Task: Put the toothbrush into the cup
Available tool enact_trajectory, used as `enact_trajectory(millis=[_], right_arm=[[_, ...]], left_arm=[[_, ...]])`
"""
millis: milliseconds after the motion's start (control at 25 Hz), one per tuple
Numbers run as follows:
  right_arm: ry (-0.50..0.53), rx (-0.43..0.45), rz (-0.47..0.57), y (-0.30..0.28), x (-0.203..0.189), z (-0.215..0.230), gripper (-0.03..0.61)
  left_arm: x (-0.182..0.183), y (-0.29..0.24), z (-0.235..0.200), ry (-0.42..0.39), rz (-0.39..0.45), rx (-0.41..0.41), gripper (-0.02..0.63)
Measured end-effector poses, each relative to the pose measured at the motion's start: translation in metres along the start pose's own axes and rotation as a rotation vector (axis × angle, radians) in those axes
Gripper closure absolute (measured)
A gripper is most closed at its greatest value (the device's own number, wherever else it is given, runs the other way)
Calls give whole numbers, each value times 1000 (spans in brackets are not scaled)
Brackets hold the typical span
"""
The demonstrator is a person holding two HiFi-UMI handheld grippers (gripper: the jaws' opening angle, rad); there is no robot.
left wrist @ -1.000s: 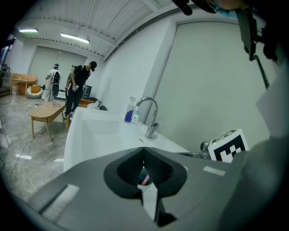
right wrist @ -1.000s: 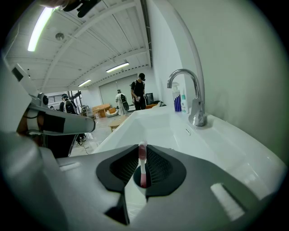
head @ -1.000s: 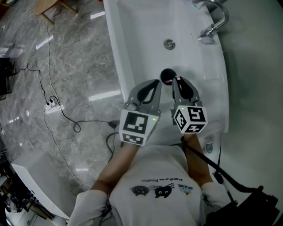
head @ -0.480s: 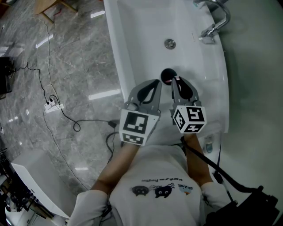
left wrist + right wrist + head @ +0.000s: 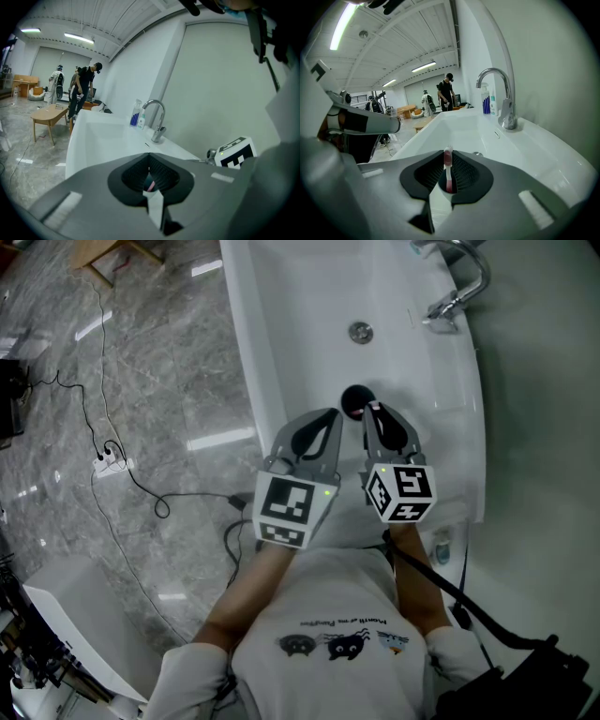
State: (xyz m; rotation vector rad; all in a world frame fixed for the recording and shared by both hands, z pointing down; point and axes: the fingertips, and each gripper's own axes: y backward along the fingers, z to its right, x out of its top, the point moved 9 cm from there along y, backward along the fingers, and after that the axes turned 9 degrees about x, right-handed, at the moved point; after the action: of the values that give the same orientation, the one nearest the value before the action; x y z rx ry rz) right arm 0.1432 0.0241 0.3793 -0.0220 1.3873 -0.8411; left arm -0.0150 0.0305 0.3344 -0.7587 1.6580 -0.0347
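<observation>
A dark cup (image 5: 354,401) stands in the white sink (image 5: 262,352), just beyond both gripper tips. In the right gripper view a pink-and-white toothbrush (image 5: 448,173) stands upright with its lower end in the cup (image 5: 445,187). Its head sits right at the tips of my right gripper (image 5: 449,152), whose jaws are closed around it. In the head view the right gripper (image 5: 372,409) touches the cup's right side. My left gripper (image 5: 335,414) is shut and empty beside the cup's left. Through the left gripper (image 5: 149,155) a pink bit of the toothbrush (image 5: 150,185) shows.
A chrome faucet (image 5: 459,287) rises at the sink's far right, with bottles (image 5: 137,117) behind it. A small bottle (image 5: 442,547) stands on the near right ledge. Cables and a power strip (image 5: 112,465) lie on the marble floor at left. People (image 5: 84,89) stand far off.
</observation>
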Motion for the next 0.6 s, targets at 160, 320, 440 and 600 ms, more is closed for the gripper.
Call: enact_trajectory(millis=[160, 320, 440, 600], right_arm=[[6, 2, -5, -2, -1, 1, 523], [11, 3, -11, -2, -1, -1, 523], [12, 4, -16, -4, -1, -2, 523], [13, 5, -21, -5, -3, -1, 523]], left_arm=[[-1, -2, 0, 1, -1, 1, 614], [0, -1, -1, 3, -1, 2, 614], [-1, -1, -2, 4, -2, 3, 614], [-2, -1, -1, 6, -3, 1, 614]])
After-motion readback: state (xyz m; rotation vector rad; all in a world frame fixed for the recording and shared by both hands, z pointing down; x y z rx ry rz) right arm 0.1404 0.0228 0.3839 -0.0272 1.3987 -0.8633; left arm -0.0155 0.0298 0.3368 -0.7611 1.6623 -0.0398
